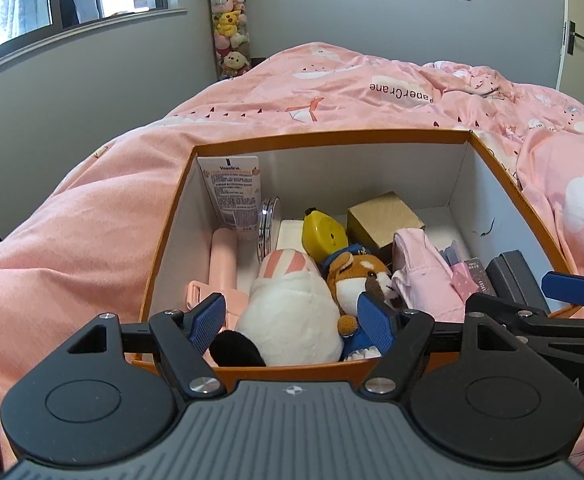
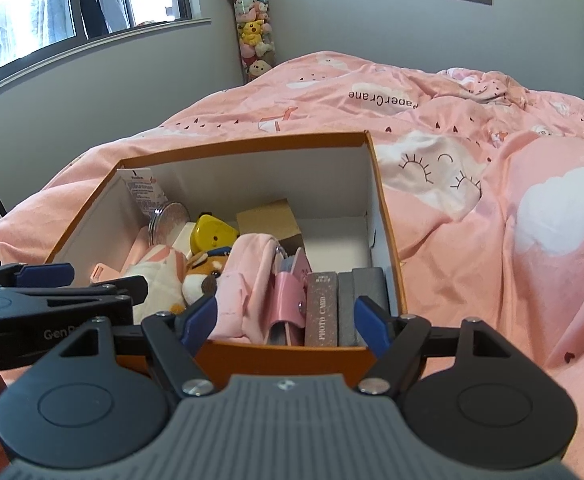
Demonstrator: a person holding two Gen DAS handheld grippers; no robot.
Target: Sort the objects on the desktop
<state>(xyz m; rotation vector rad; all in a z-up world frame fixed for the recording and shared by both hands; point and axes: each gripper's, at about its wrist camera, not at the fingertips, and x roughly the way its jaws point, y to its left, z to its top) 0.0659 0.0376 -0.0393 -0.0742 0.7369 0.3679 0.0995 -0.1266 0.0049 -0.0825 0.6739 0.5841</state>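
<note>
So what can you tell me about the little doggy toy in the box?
The plush dog looks soft and furry, orange-brown with a white muzzle, dark nose and a small blue cap. It lies inside the orange box, squeezed between the white plush and the pink cloth, touching both. Its lower body is mostly hidden.

pink bed quilt (image 1: 91, 240), orange box (image 1: 332, 138) on it

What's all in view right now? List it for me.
box: 1, orange, on bed
tube: 1, white, box back left
tin: 1, silver, beside tube
yellow toy: 1, box middle
gold cube: 1, box back
white plush: 1, box front
fox plush: 1, orange, beside white plush
pink cloth: 1, box right
photo card box: 1, brown, front right
quilt: 1, pink
left claw: open
right claw: open
</note>
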